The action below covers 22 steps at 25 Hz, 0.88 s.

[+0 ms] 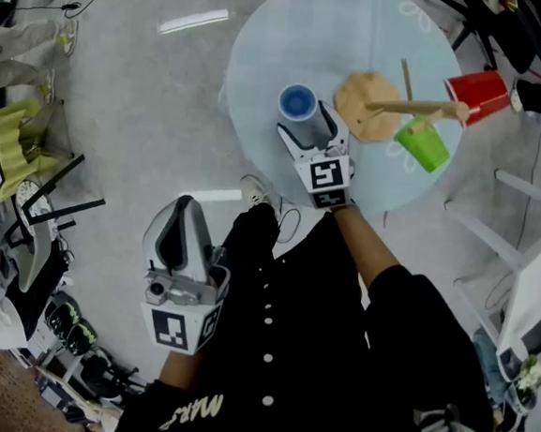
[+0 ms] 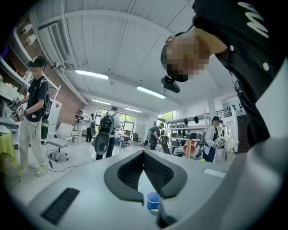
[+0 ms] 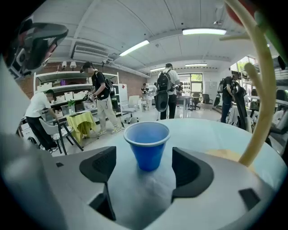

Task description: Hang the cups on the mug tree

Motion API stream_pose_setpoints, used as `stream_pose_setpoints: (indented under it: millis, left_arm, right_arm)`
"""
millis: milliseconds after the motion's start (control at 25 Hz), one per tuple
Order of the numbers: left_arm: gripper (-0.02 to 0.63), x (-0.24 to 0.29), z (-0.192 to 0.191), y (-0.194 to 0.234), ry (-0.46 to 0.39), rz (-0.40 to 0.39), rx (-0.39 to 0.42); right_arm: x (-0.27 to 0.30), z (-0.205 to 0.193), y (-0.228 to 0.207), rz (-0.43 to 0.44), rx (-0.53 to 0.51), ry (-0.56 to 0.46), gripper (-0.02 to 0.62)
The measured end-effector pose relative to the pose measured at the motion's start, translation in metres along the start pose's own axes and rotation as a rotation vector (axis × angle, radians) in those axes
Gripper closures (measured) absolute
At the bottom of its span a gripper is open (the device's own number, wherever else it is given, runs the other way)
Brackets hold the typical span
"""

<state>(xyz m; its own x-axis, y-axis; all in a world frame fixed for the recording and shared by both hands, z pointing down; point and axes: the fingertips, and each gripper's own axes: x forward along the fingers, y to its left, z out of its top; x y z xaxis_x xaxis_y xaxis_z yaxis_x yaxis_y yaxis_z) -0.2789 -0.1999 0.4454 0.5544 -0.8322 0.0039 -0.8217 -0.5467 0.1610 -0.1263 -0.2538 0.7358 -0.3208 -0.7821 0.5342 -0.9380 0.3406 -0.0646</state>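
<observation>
A blue cup [image 1: 297,103] stands upright on the round pale table [image 1: 267,41]. My right gripper [image 1: 305,121] is open around it; in the right gripper view the blue cup [image 3: 147,145] sits between the two fingertips, with a gap on each side. To its right is the wooden mug tree [image 1: 370,104], whose arm [image 3: 260,85] curves up at that view's right. A red cup [image 1: 479,93] and a green cup [image 1: 423,144] hang on its branches. My left gripper [image 1: 185,208] is off the table by my body, shut and empty [image 2: 144,155].
A white chair [image 1: 534,266] stands right of the table. At the left are a yellow-covered stand [image 1: 4,140] and a black rack [image 1: 56,196]. Several people stand across the room [image 3: 101,103]. The table's near edge lies just behind my right hand.
</observation>
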Motion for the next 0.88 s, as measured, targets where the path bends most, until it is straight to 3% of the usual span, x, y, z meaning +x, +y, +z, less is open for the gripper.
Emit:
stream_pose_setpoints:
  millis: [440,560,640,880]
  left_arm:
    - [0.607,-0.007,-0.012,0.010,0.024,0.021,-0.003]
    - [0.607,-0.008,-0.010,0.012,0.028,0.022,-0.005]
    - [0.607,-0.010,-0.007,0.012,0.024,0.020,-0.003]
    - [0.607,-0.007,0.014,-0.003,-0.020,-0.003,-0.002]
  right_arm:
    - [0.032,-0.001,-0.003,-0.052,-0.028,0.018,0.219]
    - [0.030,0.004,-0.007,-0.081,-0.048,0.014,0.304]
    - [0.024,0.010,-0.004,-0.086,-0.030,0.005,0.313]
    - [-0.003,0.036,0.013,-0.020,0.017,-0.027,0.314]
